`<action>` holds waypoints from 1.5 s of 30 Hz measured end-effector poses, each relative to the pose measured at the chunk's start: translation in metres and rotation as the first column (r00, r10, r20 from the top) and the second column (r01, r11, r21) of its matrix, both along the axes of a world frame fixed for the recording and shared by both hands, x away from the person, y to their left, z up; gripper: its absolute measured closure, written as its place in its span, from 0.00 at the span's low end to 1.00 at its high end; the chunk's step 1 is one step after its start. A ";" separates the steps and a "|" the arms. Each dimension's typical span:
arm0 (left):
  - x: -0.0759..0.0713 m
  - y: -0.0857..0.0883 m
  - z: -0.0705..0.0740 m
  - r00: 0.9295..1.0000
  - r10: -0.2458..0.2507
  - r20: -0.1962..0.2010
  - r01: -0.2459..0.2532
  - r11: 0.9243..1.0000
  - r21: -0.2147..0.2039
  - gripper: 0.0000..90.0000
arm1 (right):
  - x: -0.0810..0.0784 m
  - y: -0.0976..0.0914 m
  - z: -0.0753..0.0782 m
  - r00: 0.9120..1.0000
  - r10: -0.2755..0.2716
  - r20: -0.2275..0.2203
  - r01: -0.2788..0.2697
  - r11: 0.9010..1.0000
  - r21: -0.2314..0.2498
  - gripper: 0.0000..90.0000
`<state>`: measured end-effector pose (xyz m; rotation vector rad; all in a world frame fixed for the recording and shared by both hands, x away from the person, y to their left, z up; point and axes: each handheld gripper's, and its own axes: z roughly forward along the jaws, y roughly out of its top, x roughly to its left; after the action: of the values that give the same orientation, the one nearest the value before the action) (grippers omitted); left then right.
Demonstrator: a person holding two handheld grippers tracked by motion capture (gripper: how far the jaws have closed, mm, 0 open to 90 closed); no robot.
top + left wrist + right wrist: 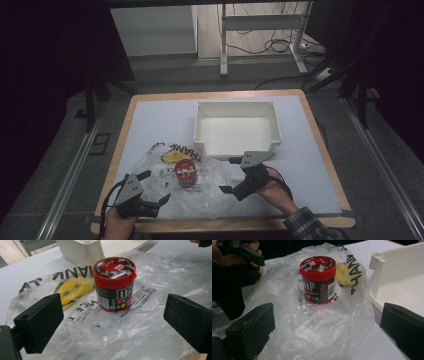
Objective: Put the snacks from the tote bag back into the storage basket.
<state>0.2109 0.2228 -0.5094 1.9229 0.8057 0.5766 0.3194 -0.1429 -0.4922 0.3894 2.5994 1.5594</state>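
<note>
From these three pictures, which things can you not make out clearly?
- Full printing on the plastic bag: crumpled folds break the letters in all views.
- Yellow shape on the bag: creases and the candy jar partly cover it, so I cannot tell what it is.
- Small label text on the jar: too small to read.
- Near inner wall of the white bin: hidden by its own rim in the high view.

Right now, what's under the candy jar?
The candy jar stands upright on a crumpled clear plastic bag spread over the table. Beside it, a yellow print or item shows through the bag; which one is unclear. Whatever lies directly beneath the jar is covered.
</note>
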 end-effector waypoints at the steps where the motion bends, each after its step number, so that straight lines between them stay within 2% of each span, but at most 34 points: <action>1: 0.000 0.000 0.000 1.000 0.002 0.001 -0.002 1.000 -0.001 0.03 | 0.001 0.000 0.000 1.000 0.001 -0.003 -0.001 1.000 0.002 0.00; 12: -0.002 0.002 0.002 1.000 0.013 0.018 -0.012 1.000 -0.024 0.03 | 0.004 0.015 -0.002 1.000 -0.002 0.006 0.002 1.000 -0.025 0.00; 19: -0.002 0.004 0.002 0.999 0.019 0.027 -0.018 0.999 -0.034 0.03 | 0.010 0.023 0.001 1.000 -0.012 -0.009 0.012 1.000 -0.026 0.00; 22: -0.002 0.004 0.003 0.999 0.021 0.028 -0.020 0.999 -0.036 0.03 | 0.014 0.028 0.000 0.999 -0.008 -0.033 0.007 0.999 -0.034 0.00; 34: -0.003 0.005 0.003 0.999 0.024 0.033 -0.023 0.999 -0.040 0.03 | 0.020 0.046 -0.003 0.998 0.045 -0.046 -0.048 0.996 -0.079 0.00; 39: -0.003 0.005 0.003 0.999 0.022 0.032 -0.021 0.999 -0.039 0.03 | 0.023 0.051 -0.004 0.996 0.044 -0.078 -0.051 0.995 -0.083 0.00; 42: -0.003 0.005 0.003 0.999 0.022 0.032 -0.020 0.999 -0.037 0.03 | 0.023 0.053 -0.003 0.996 0.047 -0.082 -0.054 0.995 -0.089 0.00; 45: -0.003 0.005 0.003 0.999 0.022 0.032 -0.021 0.999 -0.039 0.03 | 0.022 0.060 -0.003 0.997 0.050 -0.061 -0.057 0.992 -0.117 0.00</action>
<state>0.2080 0.2280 -0.5068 1.8676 0.8118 0.5996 0.3416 -0.0826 -0.4950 0.3634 2.7514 1.4206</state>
